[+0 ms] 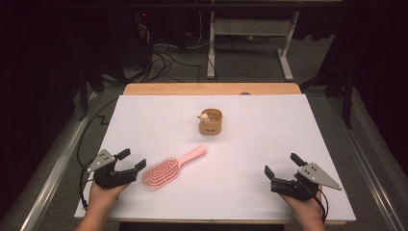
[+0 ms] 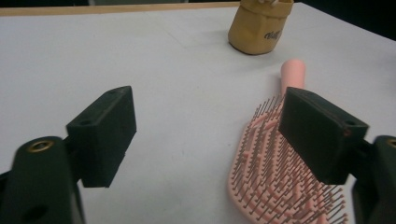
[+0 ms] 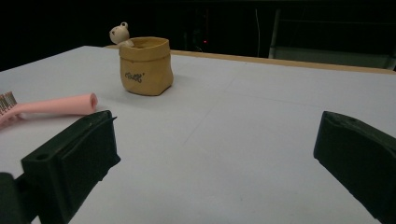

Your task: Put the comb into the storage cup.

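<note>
Plastic, cloth and matt paper

The brush (image 1: 168, 169) looks smooth pink plastic; the pouch (image 1: 211, 121) soft tan cloth; the desk (image 1: 269, 134) matt white over a wood edge.

A small dark word is showing on the side of the tan pouch (image 3: 145, 66). Its letters are staying too blurred to read.

A white sheet (image 1: 269, 144) is spread over a wooden table (image 1: 211, 89), whose bare edge is seen along the far side. Beyond it, on grey carpet (image 1: 250, 60), a tangle of dark cables (image 1: 163, 53) is laid — just beside the white legs of another table (image 1: 286, 53).
</note>
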A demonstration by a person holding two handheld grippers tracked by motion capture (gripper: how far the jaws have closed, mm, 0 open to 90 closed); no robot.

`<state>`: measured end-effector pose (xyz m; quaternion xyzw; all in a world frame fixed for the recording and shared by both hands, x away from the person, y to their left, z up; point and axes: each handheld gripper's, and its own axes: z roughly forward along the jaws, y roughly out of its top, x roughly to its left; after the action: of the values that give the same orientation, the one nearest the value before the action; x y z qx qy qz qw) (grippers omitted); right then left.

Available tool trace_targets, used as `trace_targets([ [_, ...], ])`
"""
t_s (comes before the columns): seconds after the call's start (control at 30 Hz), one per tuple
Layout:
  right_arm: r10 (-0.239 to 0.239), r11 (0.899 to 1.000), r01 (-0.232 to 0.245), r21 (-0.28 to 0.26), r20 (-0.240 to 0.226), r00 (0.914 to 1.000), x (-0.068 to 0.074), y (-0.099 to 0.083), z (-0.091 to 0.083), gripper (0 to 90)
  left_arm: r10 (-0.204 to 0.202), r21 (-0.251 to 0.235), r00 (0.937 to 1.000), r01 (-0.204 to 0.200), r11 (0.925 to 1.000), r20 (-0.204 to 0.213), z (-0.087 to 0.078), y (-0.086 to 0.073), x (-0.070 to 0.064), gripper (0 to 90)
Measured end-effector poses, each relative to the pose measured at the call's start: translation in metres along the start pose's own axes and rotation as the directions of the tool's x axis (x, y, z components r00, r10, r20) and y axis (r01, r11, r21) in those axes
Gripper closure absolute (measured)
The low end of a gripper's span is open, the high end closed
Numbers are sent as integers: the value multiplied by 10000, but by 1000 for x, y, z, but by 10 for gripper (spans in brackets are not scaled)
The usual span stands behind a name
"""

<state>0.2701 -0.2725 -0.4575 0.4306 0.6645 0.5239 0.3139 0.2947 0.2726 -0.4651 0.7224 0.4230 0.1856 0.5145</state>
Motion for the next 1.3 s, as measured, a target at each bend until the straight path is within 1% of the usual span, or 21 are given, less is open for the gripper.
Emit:
trace_targets([
  [0.03,6,10000,-6,15,0,10000,0,0,0,1,-13,-21,10000,13,10000,9,1,0,0,160],
  [0.1,35,10000,-35,46,3,10000,-1,-1,1,1,-21,-53,10000,21,10000,17,1,0,0,144],
  [0.2,2,10000,-2,40,10,10000,-1,0,1,1,-25,-142,9999,27,9999,130,1,0,0,66],
  [0.27,-22,10000,22,22,-4,10000,0,0,0,1,-51,-171,9998,54,9998,171,2,0,0,35],
  [0.33,-15,10000,15,-17,1,10000,0,0,0,1,-42,-171,9999,44,9998,98,2,0,1,8],
  [0.4,-4,10000,4,-16,6,10000,0,0,0,1,-11,-277,10000,10,9996,-54,2,0,1,0],
  [0.43,10,10000,-10,-5,20,10000,0,0,0,1,104,-433,9999,-106,9990,-39,1,1,0,0],
  [0.5,-25,10000,25,38,12,10000,-1,0,1,1,251,-548,9997,-247,9982,71,1,1,0,0],
  [0.53,-39,10000,39,32,6,10000,0,0,1,1,340,-505,9994,-335,9982,76,1,2,-1,0],
  [0.6,-28,10000,28,14,10,10000,0,0,0,1,363,-465,9993,-359,9983,82,1,2,-2,0],
  [0.7,6,10000,-6,-9,7,10000,0,0,0,1,358,-389,9991,-348,9986,243,0,4,-4,0],
  [0.83,-12,10000,12,23,-21,10000,1,0,1,1,531,-145,9979,-526,9985,361,-1,5,-8,0],
  [1.07,40,10000,-40,-11,25,10000,-1,1,0,1,635,2,9962,-637,9980,602,-1,7,-14,0],
  [1.17,39,10000,-39,-5,27,10000,-1,1,0,1,801,169,9937,-817,9965,784,1,7,-18,0],
  [1.3,-22,10000,22,-25,15,10000,0,1,0,1,1088,522,9896,-1140,9921,936,5,7,-25,0],
])
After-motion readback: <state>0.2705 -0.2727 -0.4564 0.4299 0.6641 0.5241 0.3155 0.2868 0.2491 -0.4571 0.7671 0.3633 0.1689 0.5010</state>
